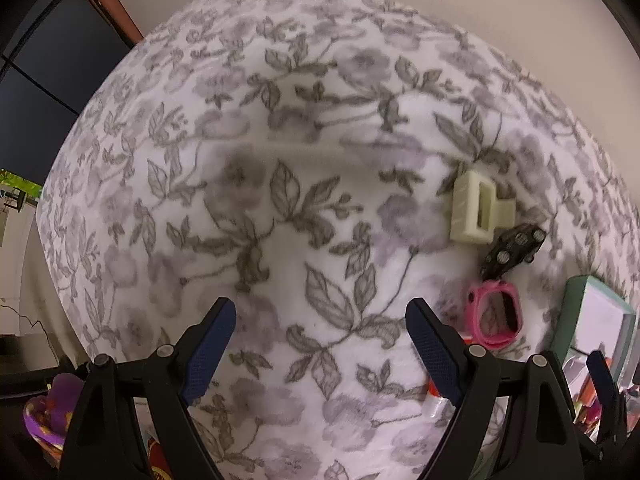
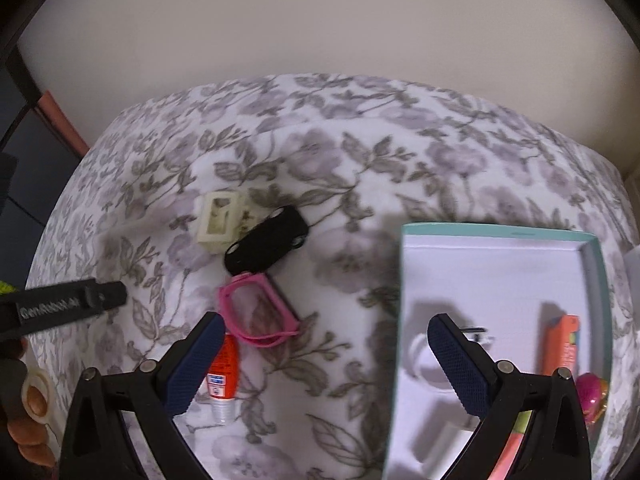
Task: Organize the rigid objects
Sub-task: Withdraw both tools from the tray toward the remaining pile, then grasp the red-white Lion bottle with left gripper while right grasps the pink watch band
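1. The cloth (image 2: 360,184) is white with grey-lilac flowers and leaves.
2. The block (image 2: 218,224) is cream.
3. The toy car (image 2: 266,246) is black.
4. The frame (image 2: 256,312) is pink.
5. The box (image 2: 496,272) is white inside with a teal rim.
6. The tube (image 2: 224,368) is orange and white.

Floral bedspread (image 2: 360,168) carries cream block (image 2: 218,224), toy car (image 2: 266,246), box (image 2: 500,272).

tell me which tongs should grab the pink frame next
Right, probably. The right tongs stand open beside the pink plastic frame and the teal-rimmed white box; the open left tongs face bare floral cloth.
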Tool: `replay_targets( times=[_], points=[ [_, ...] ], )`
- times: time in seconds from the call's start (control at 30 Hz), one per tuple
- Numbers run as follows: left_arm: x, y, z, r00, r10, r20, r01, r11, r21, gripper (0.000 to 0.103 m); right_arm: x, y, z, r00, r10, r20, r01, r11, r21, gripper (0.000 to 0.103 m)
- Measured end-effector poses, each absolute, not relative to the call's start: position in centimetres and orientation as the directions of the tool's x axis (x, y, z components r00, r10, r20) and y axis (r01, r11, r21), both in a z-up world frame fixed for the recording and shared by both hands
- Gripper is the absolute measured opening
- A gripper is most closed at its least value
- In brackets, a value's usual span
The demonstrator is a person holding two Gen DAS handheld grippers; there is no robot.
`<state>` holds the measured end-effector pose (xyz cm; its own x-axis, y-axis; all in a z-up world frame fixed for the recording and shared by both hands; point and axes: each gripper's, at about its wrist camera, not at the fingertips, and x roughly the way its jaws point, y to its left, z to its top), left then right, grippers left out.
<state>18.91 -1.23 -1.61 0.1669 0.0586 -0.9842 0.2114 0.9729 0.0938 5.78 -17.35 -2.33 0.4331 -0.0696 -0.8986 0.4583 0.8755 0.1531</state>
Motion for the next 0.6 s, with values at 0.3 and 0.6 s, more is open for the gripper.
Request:
replay_targets(
  times=[0.3,0.6],
  points=[
    [17.5,-2.8,-3.9,0.092,0.045,-0.995,0.286,0.956,0.07,0.087,5.5,-17.9,-2.6,0.415,-0.102,-0.904,0.47,0.875,0.117,0.086],
    [15.5,-4.5,-5.1,0.048,0.036,-0.998,0.356,0.933,0.05,0.087,4.6,-19.7,-1.8,0.41,-0.142,-0.901,0.52,0.848,0.103,0.086]
  ],
)
